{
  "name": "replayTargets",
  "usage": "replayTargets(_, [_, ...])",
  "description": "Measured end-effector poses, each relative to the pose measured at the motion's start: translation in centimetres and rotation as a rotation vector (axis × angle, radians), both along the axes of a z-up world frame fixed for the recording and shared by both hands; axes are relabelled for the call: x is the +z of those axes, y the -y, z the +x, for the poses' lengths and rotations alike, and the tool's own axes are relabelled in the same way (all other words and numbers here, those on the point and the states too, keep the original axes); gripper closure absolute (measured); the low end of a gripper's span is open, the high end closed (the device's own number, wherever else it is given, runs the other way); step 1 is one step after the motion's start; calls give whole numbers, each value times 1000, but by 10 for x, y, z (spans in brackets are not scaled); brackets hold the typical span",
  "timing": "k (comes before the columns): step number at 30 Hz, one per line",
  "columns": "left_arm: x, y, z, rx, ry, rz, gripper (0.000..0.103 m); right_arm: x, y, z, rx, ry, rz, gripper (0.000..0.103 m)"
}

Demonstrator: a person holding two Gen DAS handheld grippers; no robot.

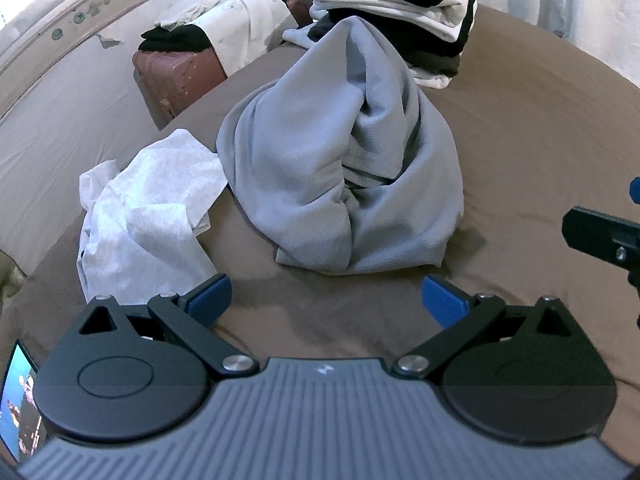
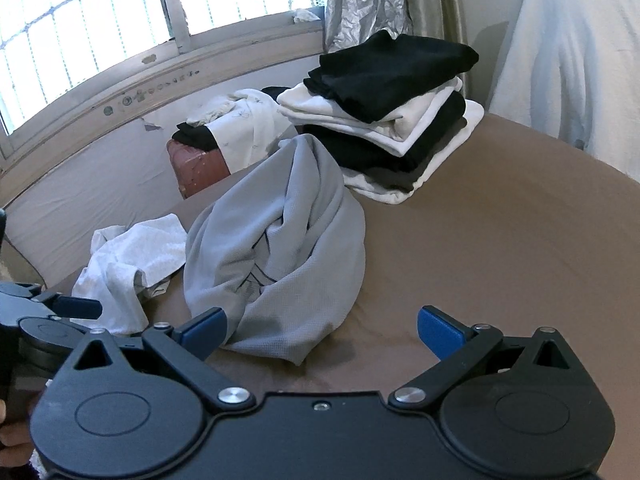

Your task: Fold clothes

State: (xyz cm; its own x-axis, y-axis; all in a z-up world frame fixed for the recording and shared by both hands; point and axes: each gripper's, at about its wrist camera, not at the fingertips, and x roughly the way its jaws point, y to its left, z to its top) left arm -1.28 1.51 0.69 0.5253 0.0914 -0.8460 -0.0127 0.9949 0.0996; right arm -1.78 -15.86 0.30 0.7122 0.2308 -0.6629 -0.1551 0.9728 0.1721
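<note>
We judged the job well along: a stack of folded clothes (image 2: 390, 116) already stood at the far side of the bed (image 2: 520, 240). Left to do were the grey garment (image 1: 340, 168), heaped unfolded mid-bed, and a crumpled white garment (image 1: 148, 208) just left of it. Our left gripper (image 1: 326, 300) and right gripper (image 2: 320, 330) hung spread wide and empty, near the grey heap.
</note>
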Motion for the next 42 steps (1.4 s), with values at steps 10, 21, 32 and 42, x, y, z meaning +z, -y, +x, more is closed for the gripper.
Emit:
replayTargets(10, [-4, -3, 2, -6, -5, -8, 0, 0, 2, 2, -5, -6, -11, 0])
replayTargets(21, [-9, -14, 6, 35, 1, -41, 0, -5, -2, 5, 12, -20, -16, 0])
replayTargets(32, [-13, -27, 11, 74, -7, -68, 0, -6, -6, 9, 26, -45, 6, 0])
replayTargets(42, [-16, -26, 13, 67, -18, -62, 0, -7, -7, 9, 30, -51, -4, 0])
